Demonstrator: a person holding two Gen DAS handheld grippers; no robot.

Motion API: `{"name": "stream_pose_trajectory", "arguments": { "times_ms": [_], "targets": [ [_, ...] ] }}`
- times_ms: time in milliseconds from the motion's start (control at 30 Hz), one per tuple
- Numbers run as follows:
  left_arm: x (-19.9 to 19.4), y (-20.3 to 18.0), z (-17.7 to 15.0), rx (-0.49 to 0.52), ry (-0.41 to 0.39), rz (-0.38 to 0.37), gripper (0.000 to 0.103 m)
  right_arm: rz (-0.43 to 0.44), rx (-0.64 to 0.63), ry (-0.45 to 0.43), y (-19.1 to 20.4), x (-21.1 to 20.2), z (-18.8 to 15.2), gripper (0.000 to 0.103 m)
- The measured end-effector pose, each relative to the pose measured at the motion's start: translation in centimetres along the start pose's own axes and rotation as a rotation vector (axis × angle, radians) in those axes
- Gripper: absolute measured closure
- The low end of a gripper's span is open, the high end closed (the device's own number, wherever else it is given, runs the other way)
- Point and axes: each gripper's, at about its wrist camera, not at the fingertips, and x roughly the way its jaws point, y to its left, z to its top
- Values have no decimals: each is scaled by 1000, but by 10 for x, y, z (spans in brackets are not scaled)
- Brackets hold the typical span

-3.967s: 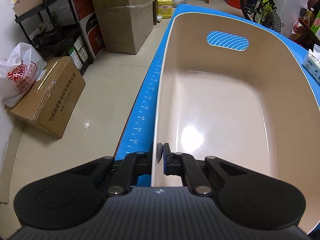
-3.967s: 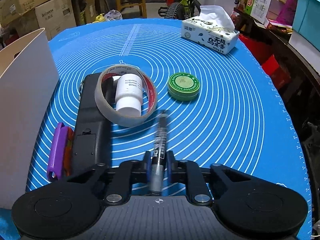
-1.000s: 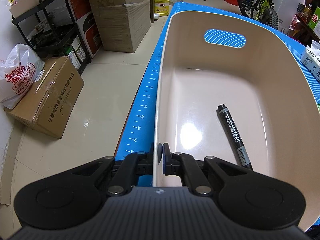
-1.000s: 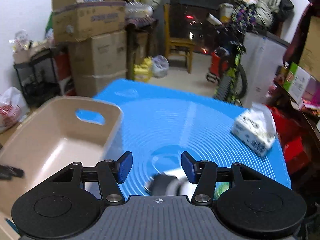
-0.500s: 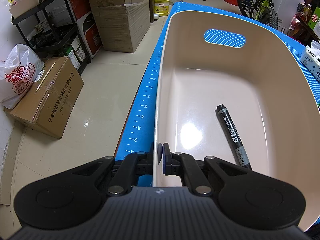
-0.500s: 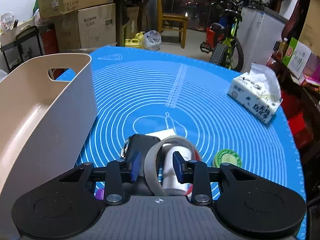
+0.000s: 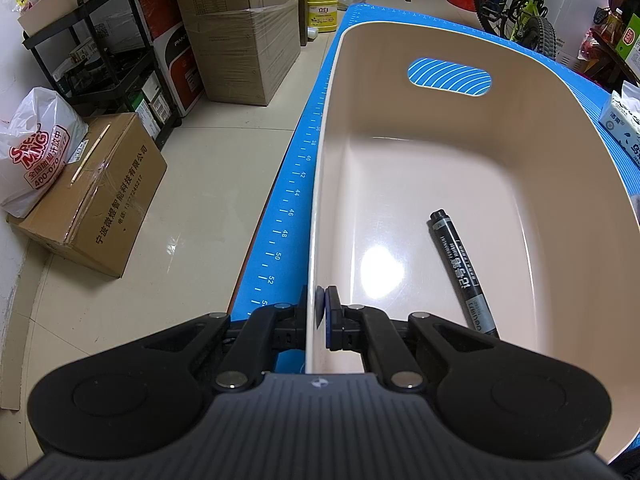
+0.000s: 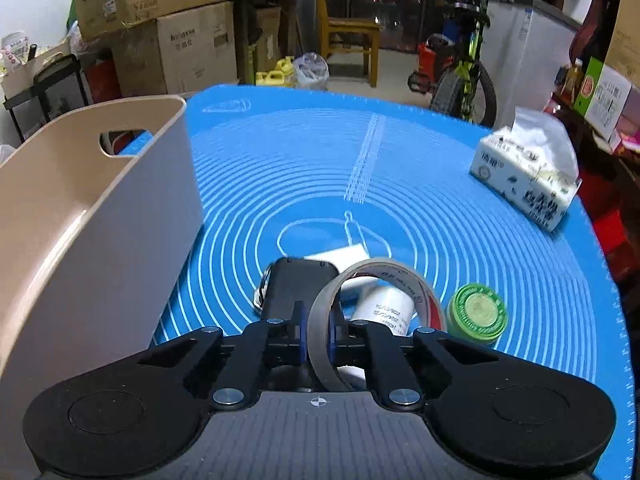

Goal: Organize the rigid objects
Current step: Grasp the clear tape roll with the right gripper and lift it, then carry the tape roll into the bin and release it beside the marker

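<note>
The right tongs (image 8: 318, 340) have just been closing and now pinch the tape roll's (image 8: 376, 280) near wall, ready to lift it toward the bin (image 7: 520, 128), whose rim the left tongs (image 7: 320, 312) clamp.

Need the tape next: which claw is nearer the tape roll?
Right. The right claw is closed on the tape roll; the left claw grips the bin wall.

A blue mat (image 8: 440, 208) is covering the counter, bearing a beige bin (image 8: 120, 216), a tissue pack (image 8: 524, 184), a green tin (image 8: 478, 314), a black device (image 8: 298, 284) and a white bottle (image 8: 386, 312).
</note>
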Motion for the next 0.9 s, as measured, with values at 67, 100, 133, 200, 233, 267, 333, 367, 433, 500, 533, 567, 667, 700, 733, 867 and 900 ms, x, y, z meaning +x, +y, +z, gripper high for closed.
{"name": "stream_pose_trajectory", "arguments": {
  "times_ms": [67,100,133,200,233,267,333,367,433,500,533,567,667,700,733,867,900],
  "targets": [
    [0,0,0,0,0,0,96,-3,1,-19,0,-8,2,83],
    [0,0,0,0,0,-1,96,-4,2,-31,1,-14,4,83],
    [0,0,0,-1,0,-1,96,-6,0,-41,0,-18,6,83],
    [0,0,0,0,0,0,96,-10,-6,-63,2,-28,10,83],
    [0,0,0,0,0,0,96,-14,-10,-73,2,-32,11,83],
    [0,0,0,-1,1,-1,96,-21,-22,-85,4,-38,14,83],
    [0,0,0,0,1,-1,96,-24,-29,-108,5,-47,18,83],
    [0,0,0,0,0,-1,96,-23,-27,-118,6,-52,20,83],
    [0,0,0,-1,0,-1,96,-17,-30,-144,10,-63,27,83],
    [0,0,0,0,0,-1,96,-13,-56,-179,17,-73,34,83],
    [0,0,0,2,0,0,96,-9,-78,-204,23,-79,36,83],
    [0,-1,0,3,0,0,96,-2,-96,-227,28,-84,39,84],
    [1,-2,0,3,0,1,96,23,-137,-277,44,-96,50,85],
    [1,-2,-1,4,0,1,96,33,-144,-288,50,-98,53,85],
    [1,-2,0,3,0,1,96,44,-151,-299,56,-101,57,85],
    [1,-1,0,3,0,1,96,97,-191,-327,84,-106,67,85],
    [1,-1,0,3,0,1,96,112,-199,-326,90,-105,68,85]
  ]
}}
